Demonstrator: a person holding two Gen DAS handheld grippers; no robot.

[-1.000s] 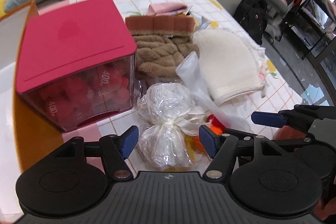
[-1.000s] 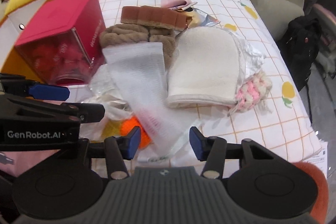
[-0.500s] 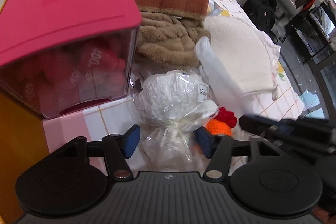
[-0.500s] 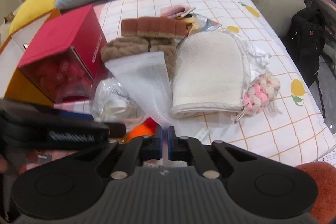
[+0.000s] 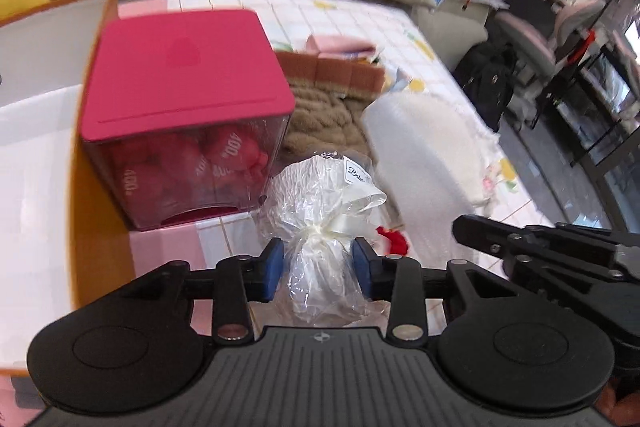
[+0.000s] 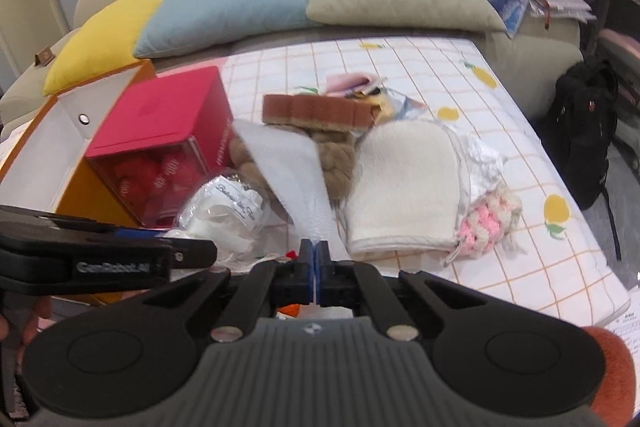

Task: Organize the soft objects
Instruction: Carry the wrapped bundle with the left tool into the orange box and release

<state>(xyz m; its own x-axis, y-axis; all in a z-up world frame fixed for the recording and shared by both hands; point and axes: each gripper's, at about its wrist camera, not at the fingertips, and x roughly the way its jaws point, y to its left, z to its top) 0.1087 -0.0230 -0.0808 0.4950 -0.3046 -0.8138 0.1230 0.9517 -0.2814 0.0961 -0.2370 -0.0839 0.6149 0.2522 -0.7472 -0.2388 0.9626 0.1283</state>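
My left gripper (image 5: 318, 269) is shut on a clear wrapped bundle (image 5: 324, 195) tied with a cream ribbon, gripping below the knot and holding it up in front of the red-lidded box (image 5: 184, 107). My right gripper (image 6: 315, 273) is shut on a white bubble-wrap sheet (image 6: 292, 171), which rises from the jaws over the pile. The bundle also shows in the right wrist view (image 6: 224, 207). A brown fluffy item (image 6: 336, 163), a cream mitt (image 6: 404, 195) and a pink crochet piece (image 6: 486, 221) lie on the checked mat.
An open orange box (image 6: 52, 155) stands at the left behind the red-lidded box (image 6: 164, 131). A brown sponge block (image 6: 316, 109) and pink cloth (image 6: 348, 81) lie further back. Cushions (image 6: 240, 3) line the sofa. A black backpack (image 6: 580, 123) sits on the floor right.
My left gripper closed on the wrapped bundle and lifted it. My right gripper closed on the bubble-wrap sheet and has risen with it; both views now sit higher and tilted back.
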